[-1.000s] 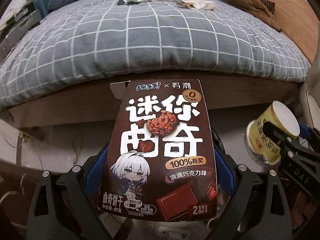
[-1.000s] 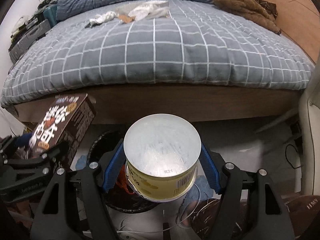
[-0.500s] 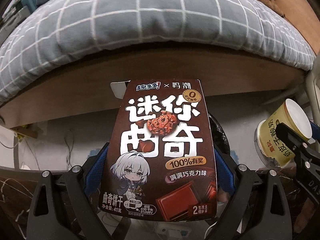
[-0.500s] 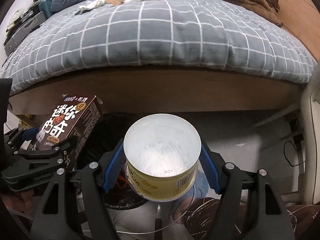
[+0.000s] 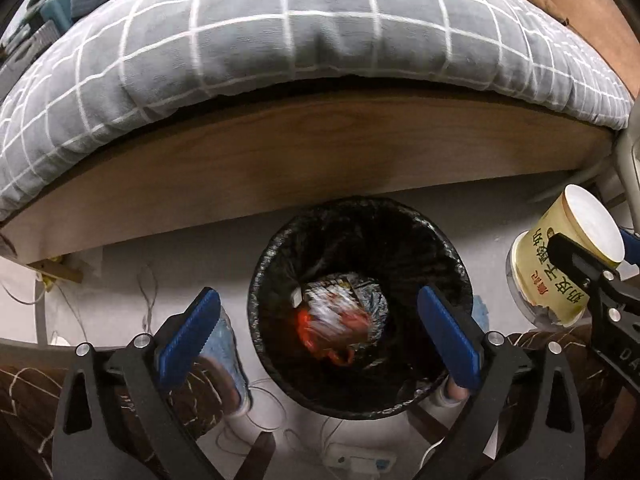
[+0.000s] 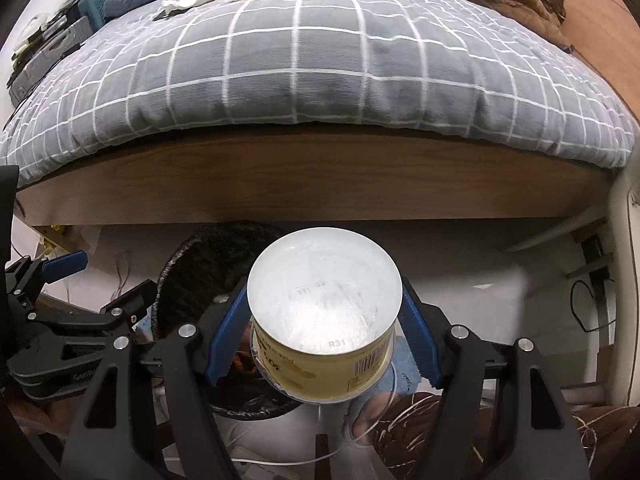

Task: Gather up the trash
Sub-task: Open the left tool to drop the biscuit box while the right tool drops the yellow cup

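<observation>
Left wrist view, bin: black-lined trash bin [image 5: 360, 304] stands on the floor beside the bed frame [image 5: 304, 160], crumpled wrappers at its bottom.
Left wrist view, left hand-held gripper [image 5: 320, 332]: jaws opening to full spread, nothing between the pads, poised over the bin mouth.
Left wrist view, cup: yellow tub [image 5: 560, 264] at the right edge, beside the bin.
Right wrist view, right hand-held gripper [image 6: 324, 332]: blue pads clamped on the tub's [image 6: 324, 320] side walls, tub inverted, above the bin's [image 6: 188, 276] near rim.
Handling, judged: light, thin-walled, likely empty; crushes under hard squeeze; smooth label may slip. Best held mid-wall, as now.
</observation>
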The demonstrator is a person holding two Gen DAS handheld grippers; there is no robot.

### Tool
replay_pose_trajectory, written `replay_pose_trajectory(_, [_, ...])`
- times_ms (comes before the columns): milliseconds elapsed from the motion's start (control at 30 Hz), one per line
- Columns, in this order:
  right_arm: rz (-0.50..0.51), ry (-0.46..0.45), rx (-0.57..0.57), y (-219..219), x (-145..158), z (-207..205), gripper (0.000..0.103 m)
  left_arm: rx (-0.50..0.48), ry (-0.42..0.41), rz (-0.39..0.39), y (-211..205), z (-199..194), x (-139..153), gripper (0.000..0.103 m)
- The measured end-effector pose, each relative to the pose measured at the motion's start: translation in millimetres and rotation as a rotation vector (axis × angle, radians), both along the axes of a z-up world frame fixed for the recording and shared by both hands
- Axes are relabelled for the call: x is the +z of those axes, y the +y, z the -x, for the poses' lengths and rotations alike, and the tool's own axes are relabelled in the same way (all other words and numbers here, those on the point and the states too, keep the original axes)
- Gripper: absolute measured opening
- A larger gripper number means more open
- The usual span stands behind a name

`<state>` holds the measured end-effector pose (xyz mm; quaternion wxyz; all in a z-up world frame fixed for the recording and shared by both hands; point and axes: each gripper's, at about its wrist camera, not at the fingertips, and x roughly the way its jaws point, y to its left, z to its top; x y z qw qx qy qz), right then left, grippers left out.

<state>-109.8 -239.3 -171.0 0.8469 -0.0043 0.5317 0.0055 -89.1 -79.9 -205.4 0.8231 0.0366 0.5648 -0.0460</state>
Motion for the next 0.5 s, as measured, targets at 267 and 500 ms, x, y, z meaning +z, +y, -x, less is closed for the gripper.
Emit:
replay_pose_trajectory(267, [-0.029, 0.0, 0.045, 34.5, 1.9, -9.6, 0.068, 0.065, -0.021, 0.017, 32.8, 3.6, 10.4, 0.097])
replay_pose_trajectory(500, [-0.037, 0.013, 0.083, 63.6, -0.1, -16.3, 0.068, 0.124, -0.037, 0.023, 65.3, 7.9, 18.4, 0.097])
